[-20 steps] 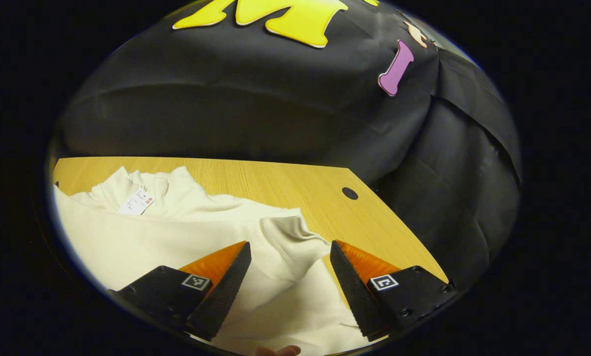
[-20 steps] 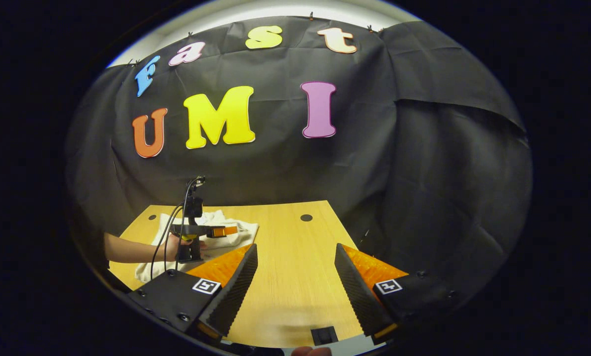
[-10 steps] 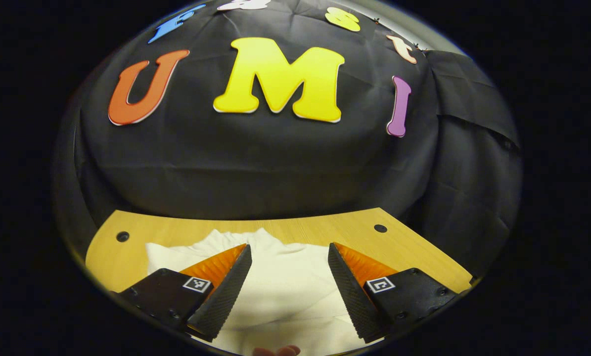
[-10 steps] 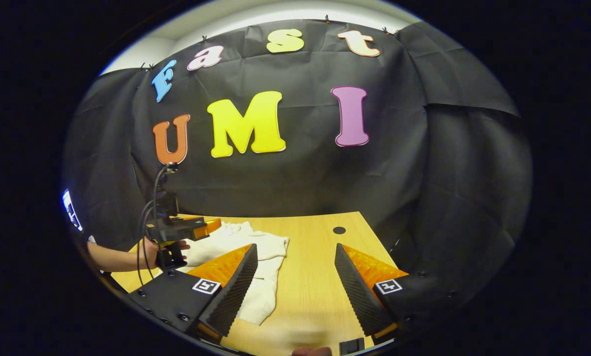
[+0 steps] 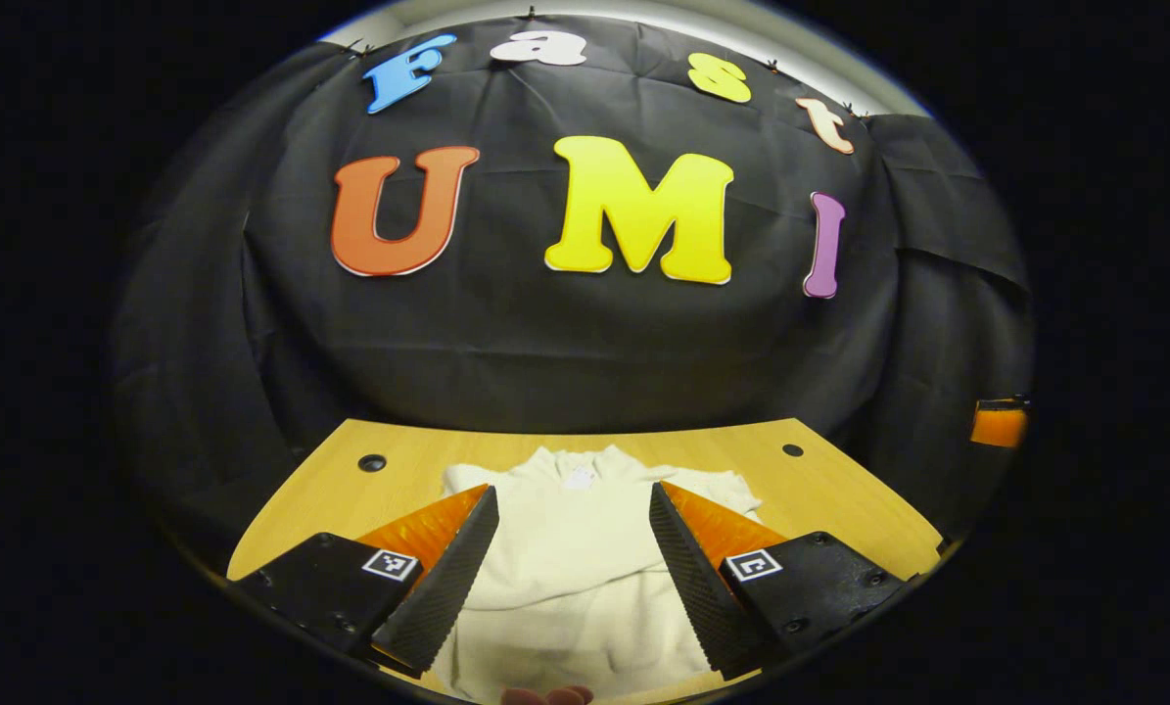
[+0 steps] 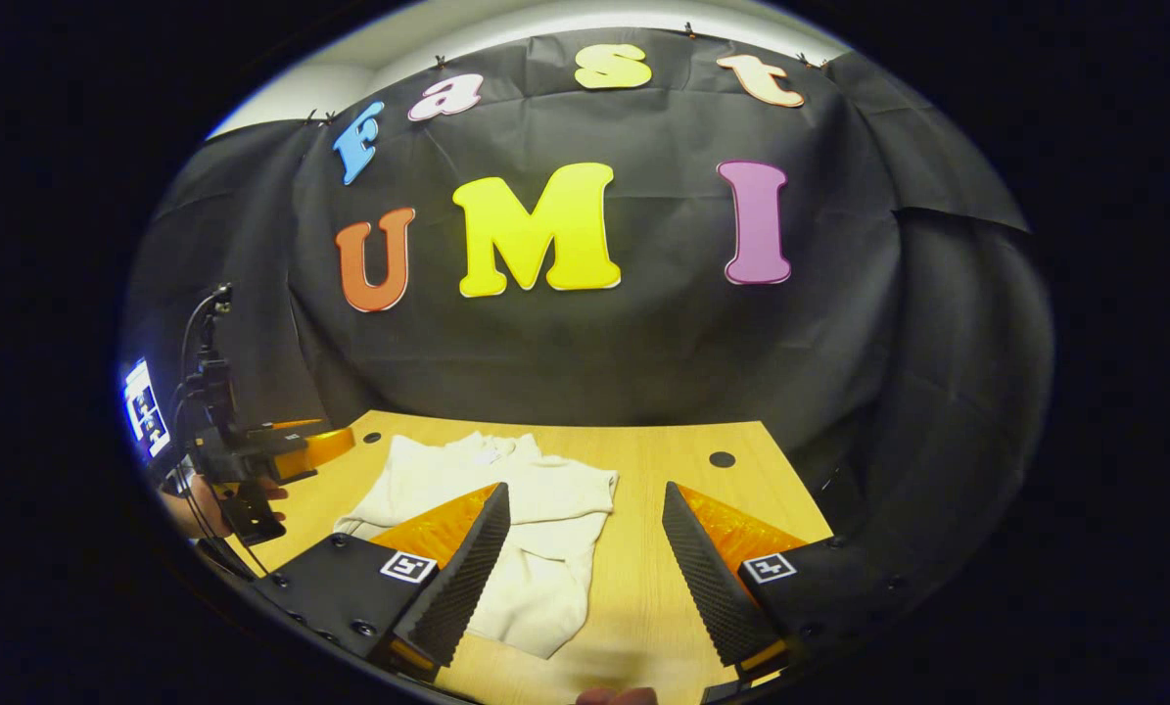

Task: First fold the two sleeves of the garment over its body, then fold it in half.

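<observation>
The garment (image 5: pixel 575 563), a cream long-sleeved top, is lying flat on the wooden table (image 5: pixel 829 490), collar toward the booth wall and hem toward the person. In the left gripper view its outline is reading as a fairly narrow, tidy block with a small label at the neck. In the right gripper view the garment (image 6: pixel 506 509) is showing one sleeve or flap running down along its right edge toward the near side of the table (image 6: pixel 663 460); whether that sleeve is lying fully over the body cannot be told from here.

The left gripper (image 5: pixel 573 578) is hovering above the lower body of the top, its fingers spread wide and holding nothing. The right gripper (image 6: pixel 585 578) is hanging over the bare table just beside the garment's right edge, its fingers likewise parted and empty. In the right gripper view the left gripper (image 6: pixel 281 448) is also appearing at the table's far-left edge, held in a hand (image 6: pixel 203 504).

Judgement: the sleeve folds are appearing done or nearly so, and the step in hand is the half fold. The next move is calling for both grippers to descend to one end of the garment, pinch the layers together at each corner, and carry that end over evenly.
</observation>
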Tool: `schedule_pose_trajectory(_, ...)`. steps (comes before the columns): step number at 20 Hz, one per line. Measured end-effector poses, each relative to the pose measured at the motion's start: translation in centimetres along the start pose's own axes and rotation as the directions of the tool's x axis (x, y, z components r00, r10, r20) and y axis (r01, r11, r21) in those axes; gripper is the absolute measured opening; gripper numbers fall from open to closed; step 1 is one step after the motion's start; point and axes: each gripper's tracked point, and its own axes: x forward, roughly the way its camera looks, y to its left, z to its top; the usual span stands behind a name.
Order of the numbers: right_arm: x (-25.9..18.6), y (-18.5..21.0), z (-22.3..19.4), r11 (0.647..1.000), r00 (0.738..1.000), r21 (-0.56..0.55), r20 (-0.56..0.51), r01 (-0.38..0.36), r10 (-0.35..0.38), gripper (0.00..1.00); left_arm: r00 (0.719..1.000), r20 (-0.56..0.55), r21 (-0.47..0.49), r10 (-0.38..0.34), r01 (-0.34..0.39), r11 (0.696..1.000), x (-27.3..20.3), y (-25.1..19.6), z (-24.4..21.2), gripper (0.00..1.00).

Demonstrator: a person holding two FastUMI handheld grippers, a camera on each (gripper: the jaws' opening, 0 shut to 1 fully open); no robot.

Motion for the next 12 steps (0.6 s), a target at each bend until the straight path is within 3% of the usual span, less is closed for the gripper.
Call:
schedule_pose_trajectory(6,1.0,-0.9,-5.3,0.999,0.992,-0.038,-0.127,0.004,-0.009,0.94,0.991,-0.115,0.003,0.062,-0.062,0.998,-4.8,4.9,-6.1,0.98)
schedule_pose_trajectory(12,1.1,-0.8,-12.7,1.000,0.956,-0.007,-0.294,-0.018,0.015,0.95,0.951,-0.308,-0.094,0.009,-0.040,0.995,-7.9,7.1,-14.4,0.98)
